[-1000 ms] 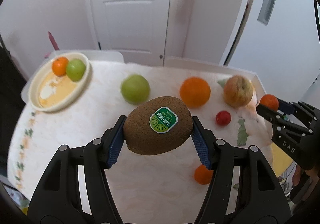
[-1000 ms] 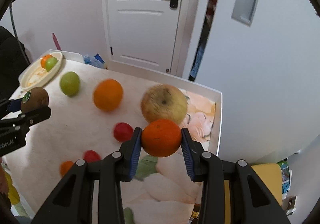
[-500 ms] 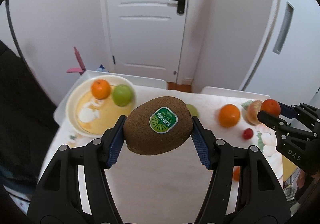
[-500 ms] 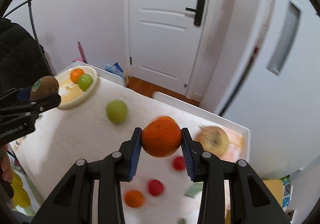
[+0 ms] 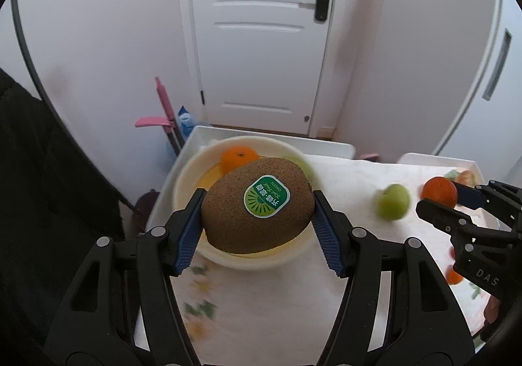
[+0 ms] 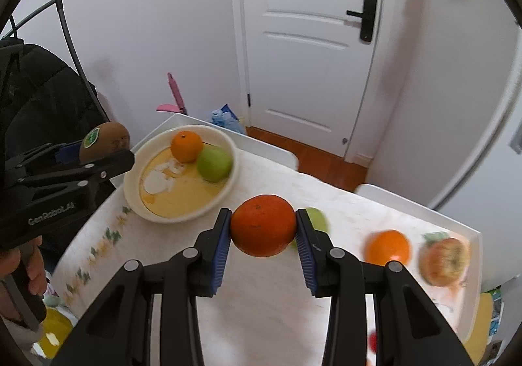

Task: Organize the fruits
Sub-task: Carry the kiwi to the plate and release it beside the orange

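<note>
Fingers of left gripper (image 5: 257, 212) clamp a kiwi (image 5: 257, 206), held above the bowl (image 6: 225, 140). Right gripper (image 6: 263, 229) fingers clamp an orange (image 6: 263, 224) over the surface (image 6: 270, 307), short of the bowl. Bowl contains a small orange (image 6: 186, 147) and green apple (image 6: 214, 162). Left to sort, by my estimate: loose apple (image 5: 393, 201), another orange (image 6: 388, 246), a mottled fruit (image 6: 444, 261).

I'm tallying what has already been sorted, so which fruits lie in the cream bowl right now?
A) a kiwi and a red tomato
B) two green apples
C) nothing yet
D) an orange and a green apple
D: the right wrist view shows an orange and a green apple resting side by side in the bowl, while the kiwi is held in the left gripper, not in the bowl.
</note>
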Motion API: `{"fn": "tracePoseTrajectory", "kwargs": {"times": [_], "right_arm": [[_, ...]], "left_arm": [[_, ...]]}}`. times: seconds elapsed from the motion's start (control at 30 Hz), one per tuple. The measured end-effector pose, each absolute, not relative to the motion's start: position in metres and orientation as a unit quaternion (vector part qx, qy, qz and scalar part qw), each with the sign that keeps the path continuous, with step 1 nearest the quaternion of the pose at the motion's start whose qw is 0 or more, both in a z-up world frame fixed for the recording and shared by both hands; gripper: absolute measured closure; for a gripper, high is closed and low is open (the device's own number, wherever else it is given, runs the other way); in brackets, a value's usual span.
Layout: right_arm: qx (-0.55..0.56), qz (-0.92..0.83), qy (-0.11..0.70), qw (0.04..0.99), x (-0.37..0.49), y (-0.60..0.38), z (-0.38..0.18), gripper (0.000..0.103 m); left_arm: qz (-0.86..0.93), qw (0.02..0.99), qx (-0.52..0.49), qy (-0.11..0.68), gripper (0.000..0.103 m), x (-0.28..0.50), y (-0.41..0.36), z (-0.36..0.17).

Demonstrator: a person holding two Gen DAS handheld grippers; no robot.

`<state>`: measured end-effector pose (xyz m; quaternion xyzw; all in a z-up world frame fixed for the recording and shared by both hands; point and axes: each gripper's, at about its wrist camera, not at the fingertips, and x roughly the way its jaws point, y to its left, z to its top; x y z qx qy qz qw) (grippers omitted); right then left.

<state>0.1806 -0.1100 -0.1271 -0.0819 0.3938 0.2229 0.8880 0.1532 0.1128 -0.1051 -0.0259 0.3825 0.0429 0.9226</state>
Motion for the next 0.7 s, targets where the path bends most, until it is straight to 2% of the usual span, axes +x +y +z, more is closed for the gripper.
{"fn": "tracePoseTrajectory", "kwargs": {"times": [0.3,0.7], "right_arm": [[-0.071,0.225,0.416,0.878,0.205,-0.047,-0.148,0.067],[-0.066,0.204,0.449,0.867,0.234,-0.017,-0.183,0.067]], "left_arm": [[0.038,0.912,-0.010,0.409,0.036,0.193,0.167,-0.144],[0.004,0.897,0.065,0.438,0.036,0.233,0.173,-0.198]]}}
